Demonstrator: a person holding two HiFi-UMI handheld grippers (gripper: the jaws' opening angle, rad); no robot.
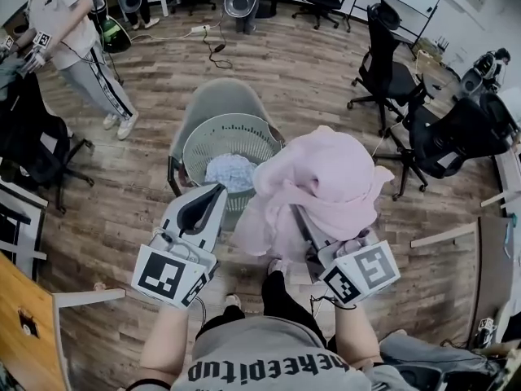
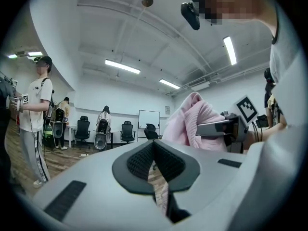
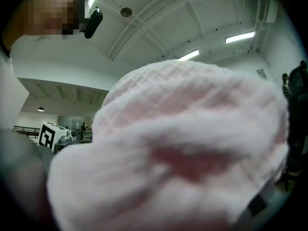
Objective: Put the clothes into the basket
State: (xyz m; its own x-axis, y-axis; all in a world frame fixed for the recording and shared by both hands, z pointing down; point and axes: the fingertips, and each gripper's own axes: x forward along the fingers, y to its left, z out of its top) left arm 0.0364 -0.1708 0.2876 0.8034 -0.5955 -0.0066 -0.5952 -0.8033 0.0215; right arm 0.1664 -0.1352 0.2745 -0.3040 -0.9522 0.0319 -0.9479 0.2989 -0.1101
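Clamping the bunched pink garment (image 1: 330,177) in my right gripper (image 1: 313,235), I had the basket (image 1: 232,120) ahead and to its left. My left gripper (image 1: 216,192) had its jaws together, empty.

Head camera looks steeply down on the basket (image 1: 232,129). The left claw (image 2: 154,150) camera, level, shares the pink garment (image 2: 190,121) smothering the right claw (image 2: 214,128) lens.

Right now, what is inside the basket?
A pale bluish cloth lies in the basket. The pink garment hanging in front covers its right side, so anything there is hidden.
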